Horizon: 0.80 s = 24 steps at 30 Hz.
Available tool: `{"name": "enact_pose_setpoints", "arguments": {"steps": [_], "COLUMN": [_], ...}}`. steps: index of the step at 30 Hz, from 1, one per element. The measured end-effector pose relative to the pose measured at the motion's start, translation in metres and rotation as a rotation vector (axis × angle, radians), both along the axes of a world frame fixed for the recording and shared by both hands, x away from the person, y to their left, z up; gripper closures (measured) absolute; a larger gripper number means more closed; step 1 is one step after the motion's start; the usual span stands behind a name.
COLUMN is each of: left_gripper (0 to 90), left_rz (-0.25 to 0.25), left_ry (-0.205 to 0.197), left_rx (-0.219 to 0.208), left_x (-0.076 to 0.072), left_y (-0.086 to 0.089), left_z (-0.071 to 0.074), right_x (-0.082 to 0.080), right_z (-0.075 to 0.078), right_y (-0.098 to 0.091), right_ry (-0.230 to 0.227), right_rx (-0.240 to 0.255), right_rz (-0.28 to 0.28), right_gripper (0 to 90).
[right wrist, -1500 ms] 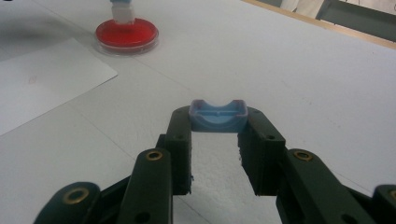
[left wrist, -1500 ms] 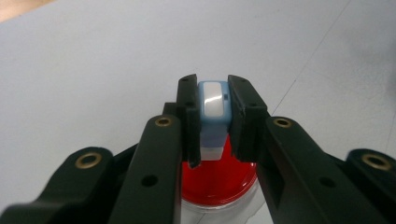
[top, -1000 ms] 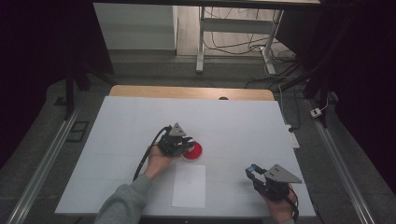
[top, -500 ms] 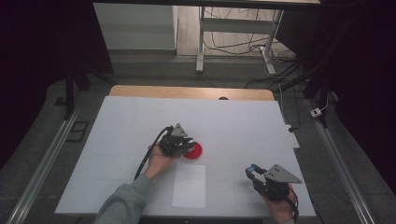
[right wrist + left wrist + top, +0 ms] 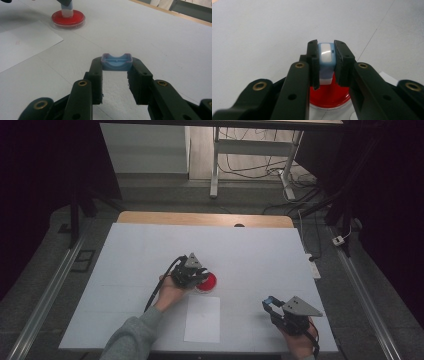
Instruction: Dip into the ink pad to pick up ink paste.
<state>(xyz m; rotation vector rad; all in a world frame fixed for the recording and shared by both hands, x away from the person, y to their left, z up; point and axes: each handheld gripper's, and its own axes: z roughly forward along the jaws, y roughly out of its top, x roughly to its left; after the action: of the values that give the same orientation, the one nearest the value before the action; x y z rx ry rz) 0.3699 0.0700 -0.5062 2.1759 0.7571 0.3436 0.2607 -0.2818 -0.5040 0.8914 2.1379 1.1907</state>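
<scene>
My left gripper (image 5: 326,48) is shut on a small blue-and-white stamp (image 5: 326,56), which points down onto a round red ink pad (image 5: 330,97). In the high view the left gripper (image 5: 199,276) sits at the pad's (image 5: 210,283) left edge, near the table's middle. My right gripper (image 5: 116,65) is shut on a blue, curved cap (image 5: 116,62), held just above the white tabletop. It is at the front right in the high view, right gripper (image 5: 270,304). In the right gripper view the stamp (image 5: 67,11) stands on the red pad (image 5: 75,20).
A white sheet of paper (image 5: 202,319) lies in front of the red pad, between the two hands. The white tabletop (image 5: 125,250) ends in a wooden strip (image 5: 200,218) at the back. A white power strip (image 5: 310,264) lies by the right edge.
</scene>
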Motion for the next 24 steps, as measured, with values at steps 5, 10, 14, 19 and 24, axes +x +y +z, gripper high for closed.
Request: {"name": "enact_pose_setpoints", "arguments": {"steps": [5, 10, 14, 19, 24], "left_gripper": [76.3, 76.3, 76.3, 76.3, 76.3], "left_rz": [-0.001, 0.005, 0.006, 0.009, -0.001], "left_ry": [0.004, 0.007, 0.005, 0.003, 0.001], "left_rx": [-0.012, -0.026, -0.039, -0.044, -0.015], "left_x": [-0.0001, -0.001, -0.0015, -0.0019, -0.0006], "left_y": [0.002, 0.004, 0.0059, 0.0061, 0.0027], "left_z": [-0.0011, -0.0026, -0.0041, -0.0048, -0.0021], "right_x": [-0.0007, -0.0009, -0.001, -0.0008, -0.0006], "right_z": [0.0003, 0.0007, 0.0009, 0.001, 0.0008], "right_y": [0.0005, -0.0005, -0.0006, -0.0007, -0.0002], "right_ry": [-0.001, -0.003, -0.004, -0.003, -0.003], "right_rx": [-0.001, -0.003, -0.004, -0.001, -0.005], "right_rz": [-0.001, -0.005, -0.004, -0.002, -0.003], "right_gripper": [65.2, 65.2, 65.2, 65.2, 65.2]}}
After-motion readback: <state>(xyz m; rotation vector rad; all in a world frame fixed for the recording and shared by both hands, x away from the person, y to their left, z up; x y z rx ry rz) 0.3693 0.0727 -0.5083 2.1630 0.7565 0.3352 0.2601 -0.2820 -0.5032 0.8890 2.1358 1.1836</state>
